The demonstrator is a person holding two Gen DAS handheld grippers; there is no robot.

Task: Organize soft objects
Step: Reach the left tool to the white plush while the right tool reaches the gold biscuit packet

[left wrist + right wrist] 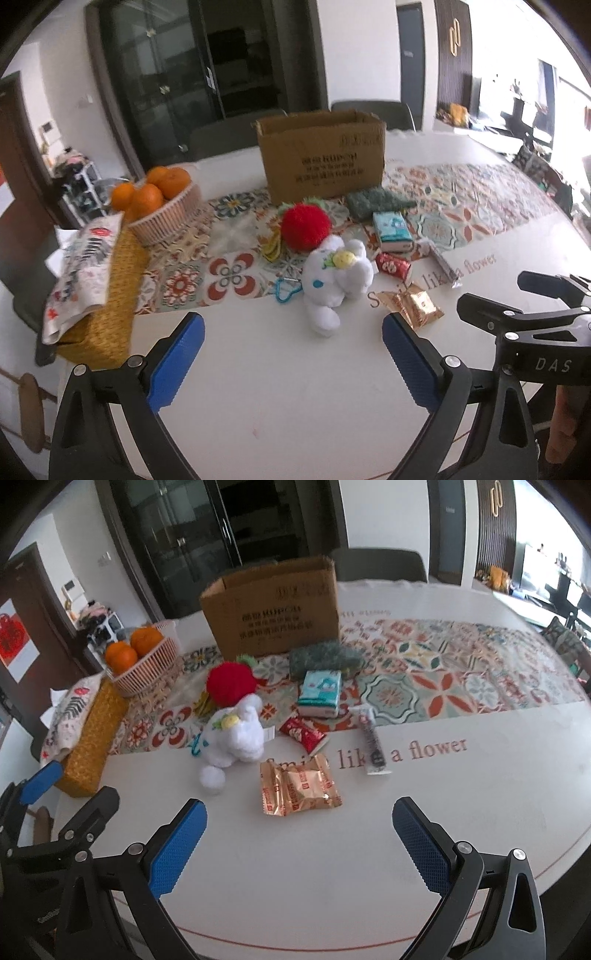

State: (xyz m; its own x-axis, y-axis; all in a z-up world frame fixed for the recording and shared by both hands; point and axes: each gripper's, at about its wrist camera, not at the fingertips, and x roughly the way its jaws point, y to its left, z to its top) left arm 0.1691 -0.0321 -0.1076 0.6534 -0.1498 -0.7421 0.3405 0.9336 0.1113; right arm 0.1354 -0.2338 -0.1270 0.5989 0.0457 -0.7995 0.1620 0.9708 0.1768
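With both grippers spread and empty, I see the white plush toy point(338, 278) lying straight ahead of my left gripper point(291, 354), nearer than my right gripper point(299, 834).

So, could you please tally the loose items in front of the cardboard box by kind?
Soft toys: 3 (white plush, red pompom, green knit)
Snack packets: 2 (gold, red)
Tissue pack: 1
Tube: 1
Total: 7

Cardboard box point(321, 155) print blurred unreadable, its inside hidden, blue keyring point(283, 291) partly behind white plush point(334, 277)
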